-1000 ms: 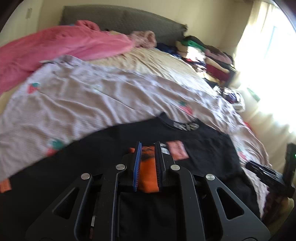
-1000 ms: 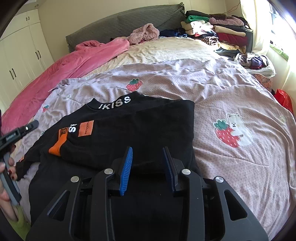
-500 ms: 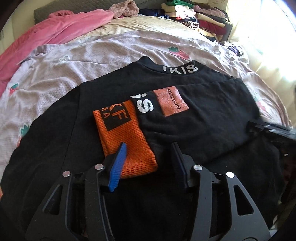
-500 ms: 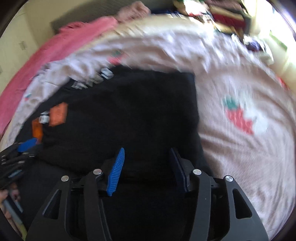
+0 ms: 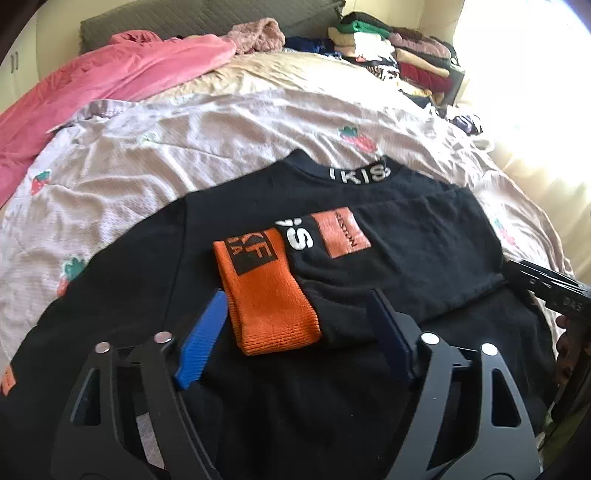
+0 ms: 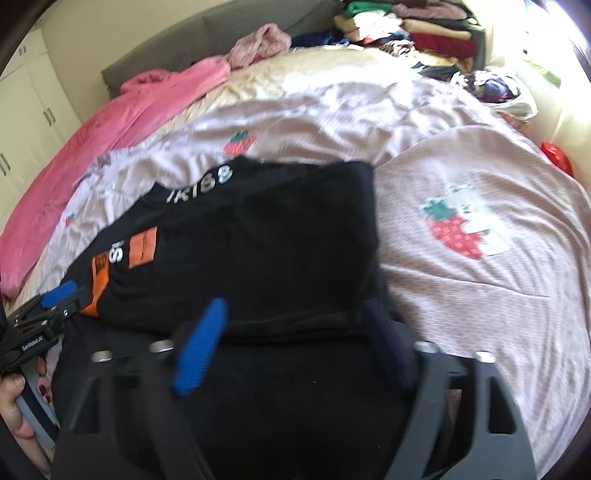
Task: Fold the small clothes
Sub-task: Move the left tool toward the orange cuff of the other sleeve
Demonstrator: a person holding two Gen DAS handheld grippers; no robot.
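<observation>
Your left gripper (image 5: 295, 332) hovers with its fingers spread, holding nothing, just short of the orange cuff (image 5: 267, 295) of the sleeve that lies folded across the black sweatshirt (image 5: 406, 236). The sweatshirt lies flat on the strawberry-print quilt (image 5: 184, 140) near the bed's foot edge, collar pointing toward the headboard (image 5: 207, 18). The sleeve's long axis runs from the cuff, near your left fingers, away to the right toward the garment's right edge. Your right gripper (image 6: 295, 332) is also spread and empty, over the sweatshirt's right-hand folded part near its lower hem. The left side looks unfolded, so your left hand is nearer for that fold.
</observation>
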